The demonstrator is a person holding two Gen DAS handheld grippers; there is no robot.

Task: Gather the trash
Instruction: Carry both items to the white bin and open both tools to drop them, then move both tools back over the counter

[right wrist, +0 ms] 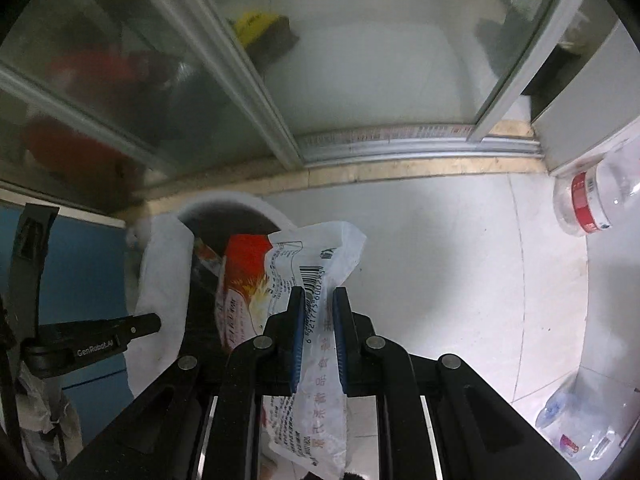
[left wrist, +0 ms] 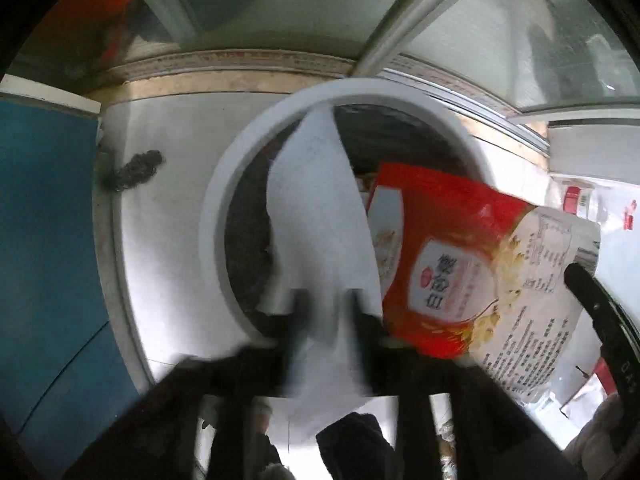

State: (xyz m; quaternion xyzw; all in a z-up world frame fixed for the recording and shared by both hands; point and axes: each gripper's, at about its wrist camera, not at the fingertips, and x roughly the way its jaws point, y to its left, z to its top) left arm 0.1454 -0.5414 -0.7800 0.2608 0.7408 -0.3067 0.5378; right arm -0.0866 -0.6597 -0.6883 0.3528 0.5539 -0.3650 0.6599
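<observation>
The left gripper (left wrist: pixel 324 300) is pinching a white paper (left wrist: pixel 320 216) over the bin (left wrist: pixel 224 184), while the right gripper (right wrist: pixel 318 308) is clamping a red bag (right wrist: pixel 288 276) at the bin's rim. Neither piece is looking released yet, and two bottles, one (right wrist: pixel 592 200) by the wall and another (right wrist: pixel 580 428) nearer, are lying uncollected on the floor (right wrist: pixel 440 260).

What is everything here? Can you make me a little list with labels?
place: tiled floor by sliding glass doors
bin: white round trash bin, dark inside
left gripper: shut on white paper sheet above the bin
right gripper: shut on red and white food bag, its far end over the bin
still on floor: plastic bottle with red label, crushed clear bottle
other: dark scrap left of the bin
</observation>
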